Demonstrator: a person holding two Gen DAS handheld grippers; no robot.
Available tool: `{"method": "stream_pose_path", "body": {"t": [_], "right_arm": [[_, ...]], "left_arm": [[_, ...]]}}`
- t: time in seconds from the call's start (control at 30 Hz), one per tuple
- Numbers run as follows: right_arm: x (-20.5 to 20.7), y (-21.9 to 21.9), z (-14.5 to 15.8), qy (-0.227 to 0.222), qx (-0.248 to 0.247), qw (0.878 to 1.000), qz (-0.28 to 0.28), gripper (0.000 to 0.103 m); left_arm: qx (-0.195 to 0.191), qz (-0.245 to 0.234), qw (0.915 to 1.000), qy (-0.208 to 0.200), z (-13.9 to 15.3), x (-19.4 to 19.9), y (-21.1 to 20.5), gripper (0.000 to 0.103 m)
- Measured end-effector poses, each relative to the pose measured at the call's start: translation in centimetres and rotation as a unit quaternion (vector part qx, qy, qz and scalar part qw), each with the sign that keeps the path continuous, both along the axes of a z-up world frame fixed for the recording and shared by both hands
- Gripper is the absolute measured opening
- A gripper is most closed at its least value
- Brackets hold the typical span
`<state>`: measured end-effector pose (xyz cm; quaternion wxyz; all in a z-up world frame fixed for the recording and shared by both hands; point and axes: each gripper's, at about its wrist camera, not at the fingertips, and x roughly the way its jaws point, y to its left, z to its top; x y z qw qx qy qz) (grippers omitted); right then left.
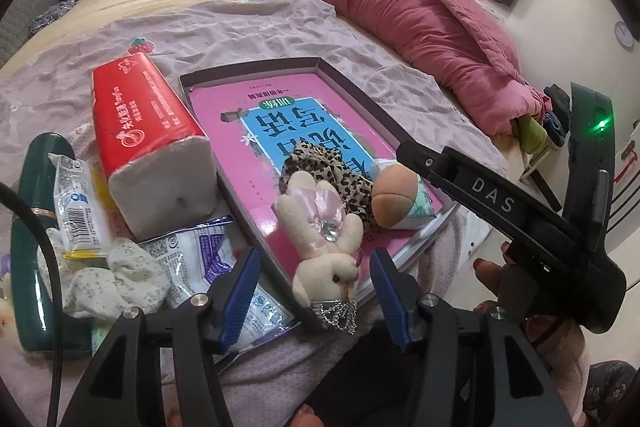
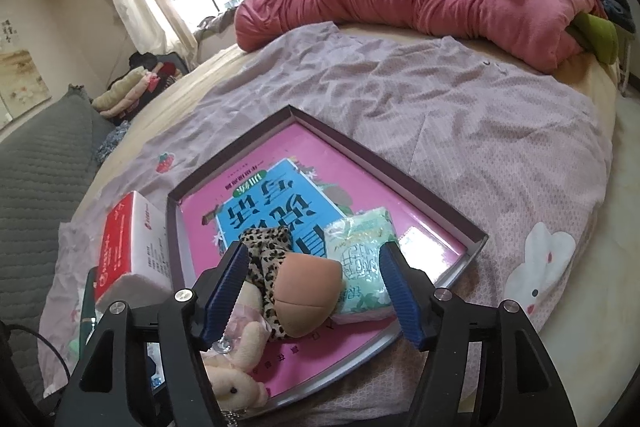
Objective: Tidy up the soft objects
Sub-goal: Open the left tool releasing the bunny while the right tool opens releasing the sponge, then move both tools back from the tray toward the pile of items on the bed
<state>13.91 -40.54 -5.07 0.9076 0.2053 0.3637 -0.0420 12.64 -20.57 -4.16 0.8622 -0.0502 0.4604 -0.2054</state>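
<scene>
Left gripper (image 1: 312,301) sits nearest the lens, jaws spread wide, blue ribbed pads (image 1: 240,291) either side of the plush bunny (image 1: 320,247) without touching it. Bunny lies head toward the gripper across the near rim of the shallow box lid (image 1: 248,67), pink bow and a clear gem on its chest, bead chain at the neck.

Right gripper (image 2: 316,287) also wide, holding nothing. It points down and forward over the near end of the lid. Between its pads: a tan round plush piece (image 2: 308,299). Just ahead of it, a green tissue pack (image 2: 360,263) toward the right pad and a leopard-print fabric piece (image 2: 266,259) toward the left pad. From the left wrist view, the right gripper's body reads "DAS", green LED lit, a hand (image 1: 532,307) wrapped round its handle, fingernails visible.

Lid holds a pink and blue book (image 2: 256,203) with large Chinese characters, upside down from both cameras; not reading them reliably.

Left of the left gripper: a red and white tissue brick (image 1: 152,143) with white Chinese print, too small to read, a white barcoded sachet (image 1: 78,203), a purple-printed foil packet (image 1: 204,247), a speckled white sock (image 1: 116,279), a dark green bottle (image 1: 32,227).

Far ahead: rolled pink quilt (image 1: 400,7) on the bed.
</scene>
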Motion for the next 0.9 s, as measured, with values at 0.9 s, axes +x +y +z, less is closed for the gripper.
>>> {"method": "stream_pose_path", "body": {"t": [0.9], "right_arm": [[-2.3,2.5,3.4,-0.063,-0.067,0.996,0.011,0.076]], "left_arm": [[-0.025,0.066,0.997,-0.032,3.7,-3.6,7.0,0.057]]}}
